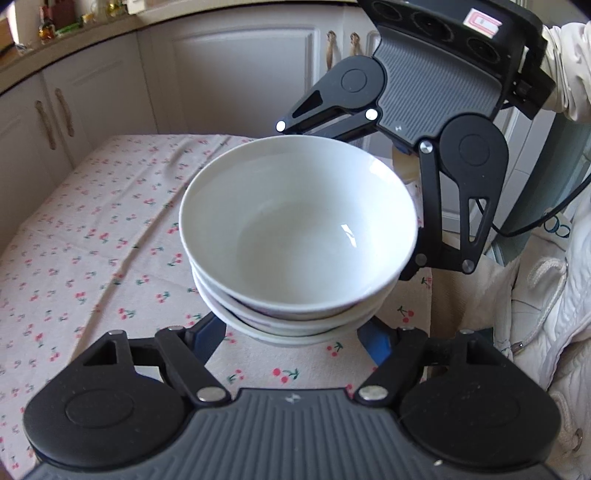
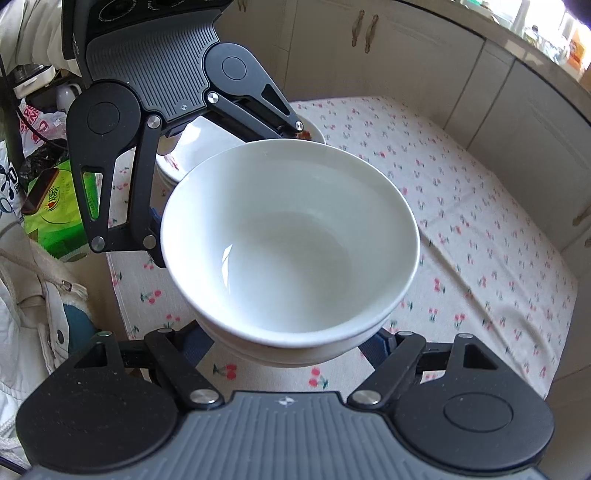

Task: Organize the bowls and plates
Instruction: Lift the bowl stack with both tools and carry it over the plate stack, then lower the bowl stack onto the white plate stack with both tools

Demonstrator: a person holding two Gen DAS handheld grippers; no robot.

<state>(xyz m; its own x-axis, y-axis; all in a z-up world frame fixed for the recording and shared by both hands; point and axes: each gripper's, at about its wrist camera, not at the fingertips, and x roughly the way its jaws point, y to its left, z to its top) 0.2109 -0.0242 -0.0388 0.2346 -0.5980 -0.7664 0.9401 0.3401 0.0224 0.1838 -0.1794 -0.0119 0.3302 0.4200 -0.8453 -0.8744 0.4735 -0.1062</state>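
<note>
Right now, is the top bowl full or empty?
Empty: the top bowl shows only bare white glaze inside, sitting upright on the bowl stack.

The stack of white bowls (image 1: 295,236) hides the fingertips of the left gripper (image 1: 295,338) at 6 o'clock, so contact cannot be judged; the right gripper (image 2: 291,345) is masked likewise; the lower bowls (image 1: 291,325) show only rims; the plates (image 2: 195,147) at 11 o'clock sit half behind the other tool; the countertop clutter (image 1: 62,18) is too small to identify; the tablecloth (image 2: 480,221) runs off past 3 o'clock.
</note>
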